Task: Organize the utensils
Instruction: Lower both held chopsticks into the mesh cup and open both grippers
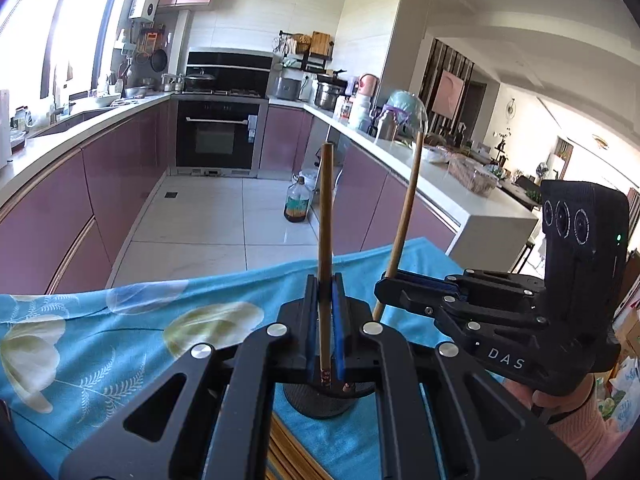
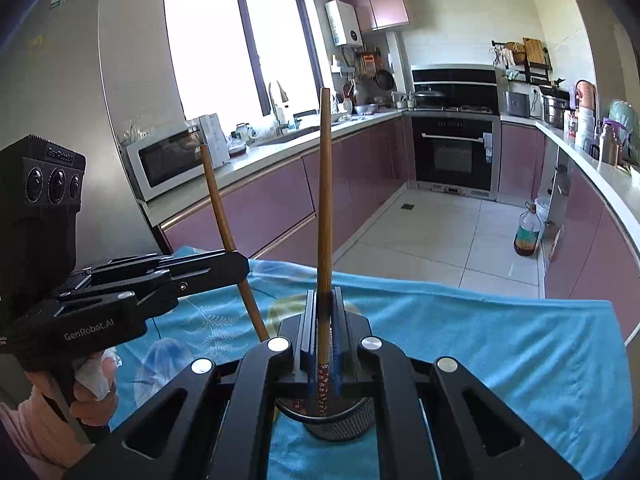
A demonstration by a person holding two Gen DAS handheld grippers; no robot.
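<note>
My left gripper (image 1: 324, 284) is shut on a brown chopstick (image 1: 326, 216) that stands upright, its patterned lower end over a dark round holder (image 1: 316, 406). A second patterned end (image 1: 347, 388) shows inside that holder. My right gripper (image 1: 384, 282) is close on the right, shut on another chopstick (image 1: 406, 216) that leans right. In the right wrist view the right gripper (image 2: 324, 296) clamps its chopstick (image 2: 324, 200), whose decorated end dips into the holder (image 2: 344, 424). The left gripper (image 2: 242, 262) holds its slanted chopstick (image 2: 222, 216) on the left.
The holder stands on a blue floral cloth (image 1: 120, 332). More wooden sticks (image 1: 288, 452) lie on it under my left gripper. Beyond the cloth's far edge is the tiled kitchen floor with an oil bottle (image 1: 298, 202), between pink cabinets and counters.
</note>
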